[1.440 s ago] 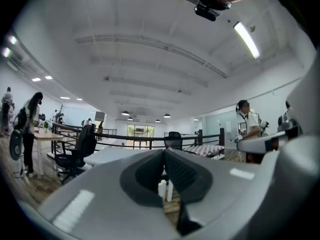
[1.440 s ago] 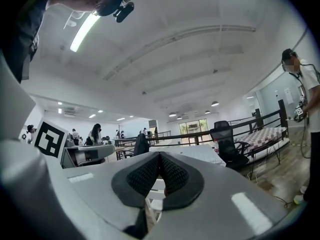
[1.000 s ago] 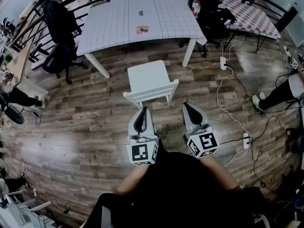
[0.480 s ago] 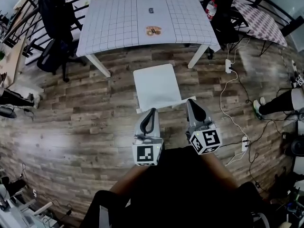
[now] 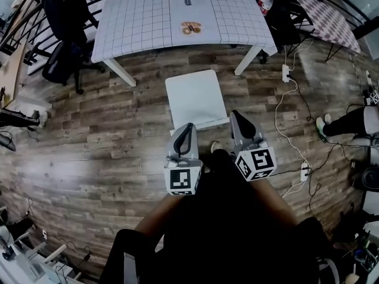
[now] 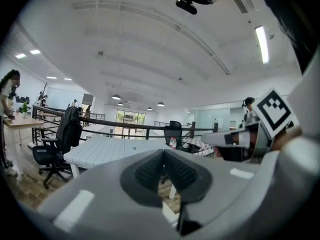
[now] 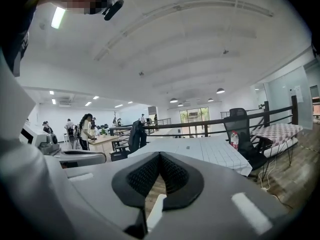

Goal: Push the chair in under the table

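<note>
The white chair [image 5: 194,94] stands on the wood floor a short way in front of the white gridded table [image 5: 142,16], its backrest [image 5: 201,125] toward me. My left gripper [image 5: 189,126] is shut, and its tip sits over the backrest's left end. My right gripper [image 5: 235,115] is also shut, just by the backrest's right end. I cannot tell whether either touches the chair. In the left gripper view the left gripper [image 6: 162,166] points at the table [image 6: 107,151], with a white strip of chair [image 6: 168,214] below. The right gripper [image 7: 159,164] shows the same chair strip [image 7: 155,211].
Black office chairs [image 5: 65,55] stand left of the table and another [image 5: 284,16] stands at its right corner. A power strip and cables [image 5: 286,73] trail over the floor on the right, near a person's leg [image 5: 349,122]. Small items [image 5: 190,27] lie on the table.
Both grippers have moved forward from over bare floor up to the chair's backrest. The chair and table now sit closer below me.
</note>
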The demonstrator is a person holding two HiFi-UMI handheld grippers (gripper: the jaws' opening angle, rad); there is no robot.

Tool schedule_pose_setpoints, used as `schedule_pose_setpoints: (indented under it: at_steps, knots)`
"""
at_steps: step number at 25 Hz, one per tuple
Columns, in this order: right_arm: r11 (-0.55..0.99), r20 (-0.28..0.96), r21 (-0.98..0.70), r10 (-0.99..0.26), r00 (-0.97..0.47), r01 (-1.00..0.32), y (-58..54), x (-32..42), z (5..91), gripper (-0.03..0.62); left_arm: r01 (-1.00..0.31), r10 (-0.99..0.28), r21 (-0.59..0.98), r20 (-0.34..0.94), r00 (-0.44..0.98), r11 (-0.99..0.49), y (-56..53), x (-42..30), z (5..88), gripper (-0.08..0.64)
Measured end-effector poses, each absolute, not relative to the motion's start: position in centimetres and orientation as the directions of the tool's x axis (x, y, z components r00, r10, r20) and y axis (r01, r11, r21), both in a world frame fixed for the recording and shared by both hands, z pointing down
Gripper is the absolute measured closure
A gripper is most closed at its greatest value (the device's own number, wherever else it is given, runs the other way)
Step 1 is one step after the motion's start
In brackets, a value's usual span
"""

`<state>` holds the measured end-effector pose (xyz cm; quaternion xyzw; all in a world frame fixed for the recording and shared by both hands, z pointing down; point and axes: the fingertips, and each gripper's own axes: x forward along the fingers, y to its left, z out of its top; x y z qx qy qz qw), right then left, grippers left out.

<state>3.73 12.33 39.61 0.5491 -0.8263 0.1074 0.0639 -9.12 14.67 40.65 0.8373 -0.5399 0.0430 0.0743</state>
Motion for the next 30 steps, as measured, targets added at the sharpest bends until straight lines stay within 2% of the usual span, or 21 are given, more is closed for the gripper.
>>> schedule_pose_setpoints:
  at_steps: [9, 14, 20, 25, 29, 30]
  knots:
    - [0.480, 0.267, -0.120, -0.828, -0.494, -0.869, 10.5, 3.1, 41.1, 0.595, -0.940, -0.912, 0.052, 0.229, 0.341, -0.338, 13.9, -9.1, 42.5, 0.551]
    - [0.555, 0.340, -0.137, -0.752, -0.565, -0.821, 10.3, 2.8, 43.9, 0.595, -0.926, -0.885, 0.021, 0.288, 0.366, -0.376, 13.0, -8.1, 44.6, 0.551]
    - [0.614, 0.466, -0.111, -0.662, -0.587, -0.781, 9.7, 3.5, 48.5, 0.594, -0.909, -0.849, -0.016, 0.365, 0.382, -0.416, 12.2, -7.2, 47.8, 0.549]
    - [0.761, 0.592, 0.009, -0.526, -0.610, -0.649, 11.3, 2.6, 52.6, 0.594, -0.865, -0.779, -0.041, 0.459, 0.428, -0.500, 12.8, -6.6, 50.7, 0.549]
    - [0.835, 0.666, 0.018, -0.420, -0.616, -0.550, 14.6, 1.4, 56.1, 0.591, -0.851, -0.735, -0.043, 0.528, 0.426, -0.524, 15.0, -6.9, 53.3, 0.512]
    - [0.852, 0.682, 0.021, -0.394, -0.616, -0.523, 14.3, 1.6, 57.2, 0.570, -0.847, -0.722, -0.042, 0.547, 0.424, -0.529, 14.5, -6.5, 54.3, 0.505]
